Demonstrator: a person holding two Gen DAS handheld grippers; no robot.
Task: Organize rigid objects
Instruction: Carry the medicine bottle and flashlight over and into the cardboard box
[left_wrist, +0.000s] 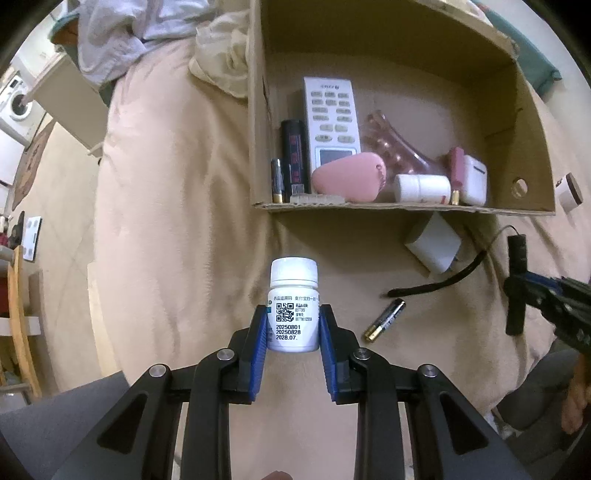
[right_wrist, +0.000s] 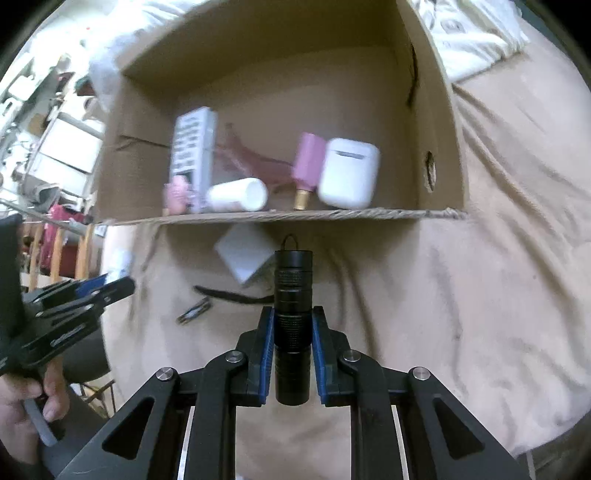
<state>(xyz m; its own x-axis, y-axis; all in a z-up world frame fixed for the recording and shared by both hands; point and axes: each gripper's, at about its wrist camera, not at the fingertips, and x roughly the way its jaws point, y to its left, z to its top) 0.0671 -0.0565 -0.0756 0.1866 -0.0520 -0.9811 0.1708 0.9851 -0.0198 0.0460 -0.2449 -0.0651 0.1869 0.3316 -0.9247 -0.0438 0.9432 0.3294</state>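
Note:
My left gripper (left_wrist: 293, 314) is shut on a white pill bottle (left_wrist: 293, 306) with a QR label, held upright above the beige bedcover, in front of the cardboard box (left_wrist: 406, 208). My right gripper (right_wrist: 293, 315) is shut on a black flashlight (right_wrist: 293, 317), held upright before the same box (right_wrist: 332, 215); it also shows at the right edge of the left wrist view (left_wrist: 517, 280). The box holds a white remote (left_wrist: 330, 118), a pink oval case (left_wrist: 349, 177), a second white bottle (left_wrist: 421, 187), a white earbud case (right_wrist: 349, 173), a pink tube (right_wrist: 308, 162) and black items.
A loose AA battery (left_wrist: 384, 320), a black strap (left_wrist: 436, 284) and a white charger block (left_wrist: 434, 243) lie on the bedcover in front of the box. Another battery (left_wrist: 277, 181) stands inside the box's left corner. Clothes and a washing machine (left_wrist: 16, 105) are at the far left.

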